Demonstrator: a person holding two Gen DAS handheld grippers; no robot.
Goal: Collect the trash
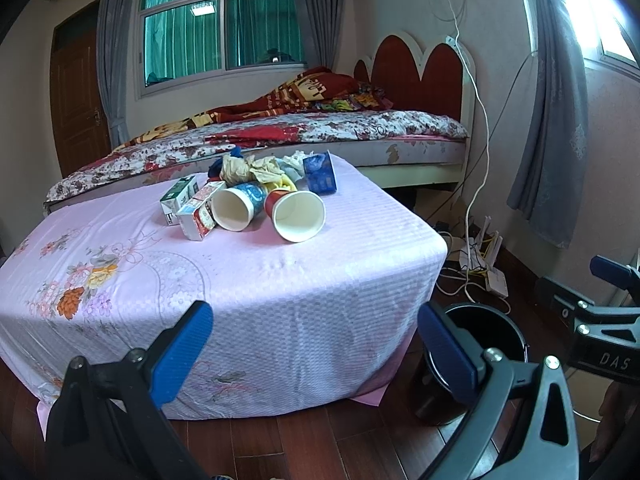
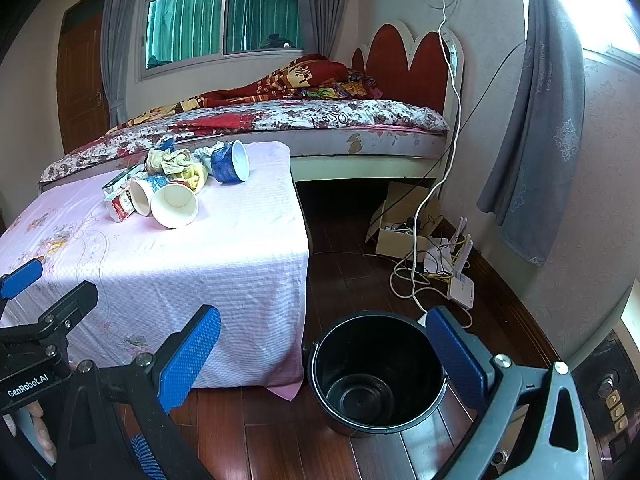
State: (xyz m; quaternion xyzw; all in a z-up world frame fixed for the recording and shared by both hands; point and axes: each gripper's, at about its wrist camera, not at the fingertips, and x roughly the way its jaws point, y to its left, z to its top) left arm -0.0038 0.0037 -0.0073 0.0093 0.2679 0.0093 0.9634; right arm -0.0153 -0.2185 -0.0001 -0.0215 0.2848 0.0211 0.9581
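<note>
My left gripper and right gripper hung wide open, holding nothing. The black bucket sat just under the right one. The tipped paper cups lay ahead on the table, well apart, mouths toward me and nearer my left.

Daylight enters from a blown-out window at the upper right of both views, washing the adjacent curtain in glare. The centre is evenly lit and sharp. Fisheye distortion bows straight lines near the edges; the corners vignette to black.
</note>
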